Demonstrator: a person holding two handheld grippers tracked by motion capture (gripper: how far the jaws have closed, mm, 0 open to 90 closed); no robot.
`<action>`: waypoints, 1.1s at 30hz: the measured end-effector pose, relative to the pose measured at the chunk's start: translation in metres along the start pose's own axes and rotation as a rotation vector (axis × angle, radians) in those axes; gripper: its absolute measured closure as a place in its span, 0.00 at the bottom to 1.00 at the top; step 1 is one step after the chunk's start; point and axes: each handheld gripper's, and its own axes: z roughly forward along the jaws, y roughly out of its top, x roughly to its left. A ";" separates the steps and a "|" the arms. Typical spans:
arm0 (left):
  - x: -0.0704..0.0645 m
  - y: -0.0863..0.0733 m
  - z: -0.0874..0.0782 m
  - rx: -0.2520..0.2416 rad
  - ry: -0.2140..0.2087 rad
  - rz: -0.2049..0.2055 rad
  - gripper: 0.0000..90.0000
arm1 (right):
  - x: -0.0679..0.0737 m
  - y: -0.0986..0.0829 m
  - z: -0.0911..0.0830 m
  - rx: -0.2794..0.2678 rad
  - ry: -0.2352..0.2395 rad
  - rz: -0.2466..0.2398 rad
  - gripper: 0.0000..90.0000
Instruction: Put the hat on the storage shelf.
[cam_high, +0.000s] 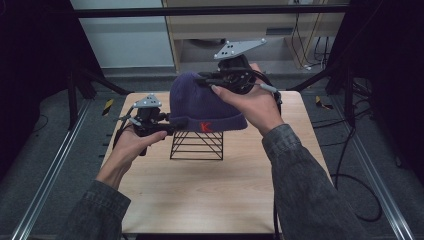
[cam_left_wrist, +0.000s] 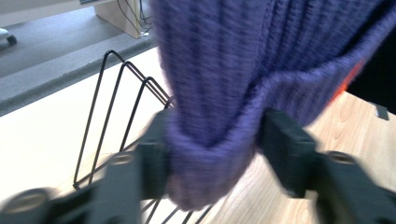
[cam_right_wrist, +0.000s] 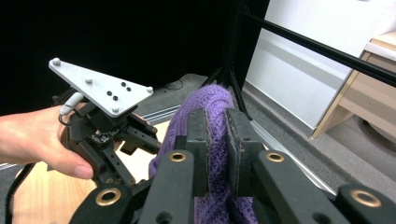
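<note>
Hat: a purple ribbed-knit beanie (cam_high: 200, 102), soft and domed, with a folded cuff and a red letter patch; it is draped over the wire rack, near the table's far edge.
Rack: thin black wire (cam_high: 196, 145), triangular loops, open-sided.
Left gripper (cam_high: 176, 123): jaws clamped on a bunched fold of the cuff at the hat's left rim.
Right gripper (cam_high: 206, 80): jaws nearly together, pinching knit at the crown.
Table: pale, smooth wood (cam_high: 210, 195); the near half is bare and offers free room.
</note>
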 end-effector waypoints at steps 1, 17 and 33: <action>-0.001 0.000 0.000 -0.001 0.003 0.008 0.67 | -0.001 0.000 0.000 -0.002 -0.002 0.000 0.90; 0.002 0.011 -0.018 -0.035 0.154 -0.019 0.76 | -0.020 -0.005 0.006 -0.002 -0.073 -0.009 0.89; 0.005 0.010 -0.014 -0.054 0.203 -0.032 0.76 | -0.029 -0.014 0.021 -0.018 -0.127 0.017 0.89</action>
